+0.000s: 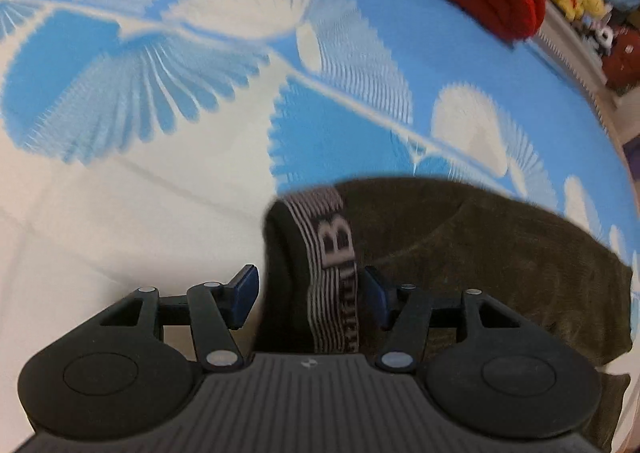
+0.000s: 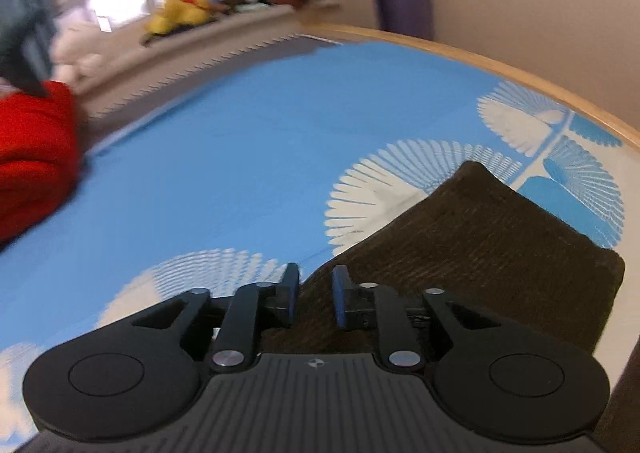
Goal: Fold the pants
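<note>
The left gripper [image 1: 308,289] points steeply down with its blue-padded fingers [image 1: 245,295] spread fairly wide. Between them lies the waist end of the dark olive pants [image 1: 480,253], with the striped elastic waistband [image 1: 334,273] running up through the gap. The right-hand pad sits close against the waistband edge, while the left-hand pad stands clear of the cloth, over the pale part of the bedsheet [image 1: 120,213]. The pads do not press on the fabric, so the fingers are open around the waistband rather than gripping it.

The right gripper [image 2: 316,297] has its fingers [image 2: 341,301] much closer together, with a narrow gap. A raised edge of the pants [image 2: 500,245] runs up into that gap, and the cloth fills most of the space between the pads. Whether the pads actually pinch the fabric is not clear from this view; a thin margin seems to remain on each side.

The pants lie folded on the blue and white patterned bedsheet [image 2: 240,133], stretching away ahead and to the right of the right gripper, near the wooden edge of the bed [image 2: 520,69]. A red garment [image 2: 32,157] rests well apart on the far side of the sheet, and stuffed toys [image 2: 192,1] sit on a ledge beyond.
</note>
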The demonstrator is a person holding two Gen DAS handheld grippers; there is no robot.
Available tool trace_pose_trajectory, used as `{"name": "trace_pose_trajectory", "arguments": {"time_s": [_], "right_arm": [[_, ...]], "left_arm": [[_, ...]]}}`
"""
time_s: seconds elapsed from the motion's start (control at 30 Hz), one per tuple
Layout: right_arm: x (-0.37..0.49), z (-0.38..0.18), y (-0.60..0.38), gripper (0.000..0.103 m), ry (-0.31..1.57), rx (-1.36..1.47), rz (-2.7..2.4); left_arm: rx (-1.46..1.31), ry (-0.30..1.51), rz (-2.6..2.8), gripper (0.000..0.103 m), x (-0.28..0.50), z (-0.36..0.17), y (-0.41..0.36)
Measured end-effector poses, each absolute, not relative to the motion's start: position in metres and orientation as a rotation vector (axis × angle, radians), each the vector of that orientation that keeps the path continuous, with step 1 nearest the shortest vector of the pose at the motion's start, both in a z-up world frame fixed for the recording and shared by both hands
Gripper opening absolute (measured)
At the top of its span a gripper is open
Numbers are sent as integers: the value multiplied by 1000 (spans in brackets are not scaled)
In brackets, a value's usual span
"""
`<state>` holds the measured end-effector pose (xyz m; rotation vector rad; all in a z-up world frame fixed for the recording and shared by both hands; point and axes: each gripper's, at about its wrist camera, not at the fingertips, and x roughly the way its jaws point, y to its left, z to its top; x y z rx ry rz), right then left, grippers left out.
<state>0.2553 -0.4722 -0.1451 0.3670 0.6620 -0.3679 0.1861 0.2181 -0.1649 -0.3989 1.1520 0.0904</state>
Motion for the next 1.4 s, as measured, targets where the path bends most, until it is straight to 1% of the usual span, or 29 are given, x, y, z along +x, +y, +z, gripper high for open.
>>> {"name": "trace_pose_trajectory", "arguments": {"time_s": [0.07,0.13,0.17,0.2,0.3,0.33,0.37,0.4,0.43,0.5,0.53,0.57,0.63,0.73,0.83,0.87,0.9,0.93,0.97,1.0,1.03,1.07,1.1,1.13,1.2,1.27,1.33,1.4], "right_arm": [[225,-126,-469,24,636,347,-319],[193,-108,-469,25,624,343,-277],[179,-100,-468,26,617,344,-261],[165,-93,-467,28,613,339,-237],[122,-77,-460,28,594,296,-162],[108,-72,-457,29,589,278,-139],[94,-66,-455,30,585,267,-119],[82,-63,-454,33,585,262,-102],[71,-59,-455,37,588,262,-88],[50,-57,-460,39,595,279,-75],[40,-57,-463,40,597,292,-76],[30,-57,-468,40,605,304,-81],[17,-60,-476,42,627,301,-97],[-2,-66,-482,43,632,245,-131],[-26,-76,-489,43,628,218,-165],[-33,-81,-492,43,626,220,-165],[-40,-84,-494,43,634,215,-170],[-43,-85,-497,43,649,215,-184],[-49,-81,-500,43,620,234,-191],[-55,-79,-503,44,581,250,-195],[-61,-79,-504,47,554,250,-201],[-64,-84,-503,49,552,236,-215],[-64,-90,-503,49,592,220,-238],[-62,-94,-502,49,627,216,-252],[-66,-95,-501,49,616,229,-238],[-70,-96,-496,49,613,211,-225],[-74,-103,-492,49,627,211,-214],[-78,-112,-487,49,646,237,-202]], "left_arm": [[-332,1121,82,40,186,-168,208],[-297,1104,105,33,187,-164,201],[-297,1090,128,32,186,-161,198],[-284,1082,150,32,185,-157,194],[-221,1088,242,36,175,-140,178],[-207,1094,240,45,170,-131,176],[-205,1098,223,58,163,-122,175],[-205,1104,211,62,157,-114,174],[-192,1120,192,64,146,-105,173],[-148,1142,159,65,126,-91,170],[-122,1139,128,70,109,-84,168],[-109,1129,106,78,91,-79,166],[-114,1113,75,83,51,-76,165],[-123,1132,59,83,11,-100,165],[-134,1148,114,82,-16,-139,174],[-130,1228,117,72,-21,-155,176],[-119,1273,111,67,-22,-163,176],[-121,1256,84,65,-26,-165,176],[-104,1242,70,54,-28,-165,176],[-84,1235,56,49,-29,-164,176],[-69,1231,43,44,-31,-164,176],[-69,1230,36,40,-33,-163,177],[-81,1230,35,39,-34,-162,178],[-93,1230,40,38,-34,-160,180],[-94,1224,58,40,-33,-155,177],[-73,1205,78,47,-34,-149,170],[-26,1138,82,49,-39,-136,162],[6,1053,42,58,-47,-126,150]]}}
